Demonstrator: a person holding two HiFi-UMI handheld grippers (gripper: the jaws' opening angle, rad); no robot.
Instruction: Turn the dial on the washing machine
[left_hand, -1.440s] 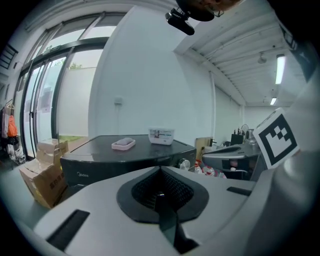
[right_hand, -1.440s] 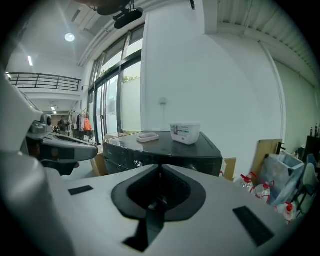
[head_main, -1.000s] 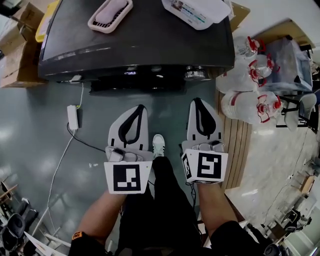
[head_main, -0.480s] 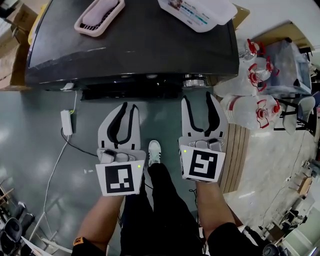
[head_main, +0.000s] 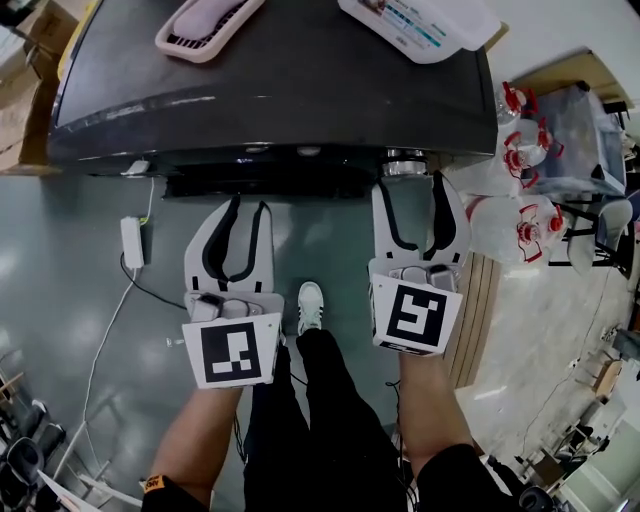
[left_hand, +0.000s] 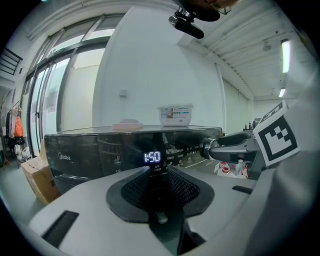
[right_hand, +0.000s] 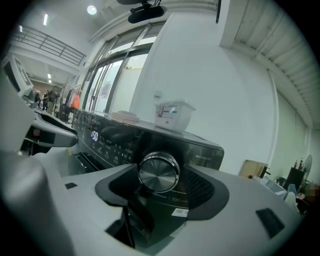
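Looming ahead, the dark grey glossy washing machine (head_main: 270, 90) looked too heavy to shift under a twist. The right gripper (head_main: 412, 188), its jaws just opened wide and empty, framed the round polished-metal dial (right_hand: 158, 172) at the panel's right end, not yet touching it, while the left gripper (head_main: 248, 205), also just opening partway, held nothing. Rigid and slick, the dial probably wanted a firm pinch across its rim.

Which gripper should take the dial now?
Right. The right gripper, fingers just opened wide, lines up on the dial, not yet touching it; the left gripper, fingers also just opening and empty, faces the display instead.
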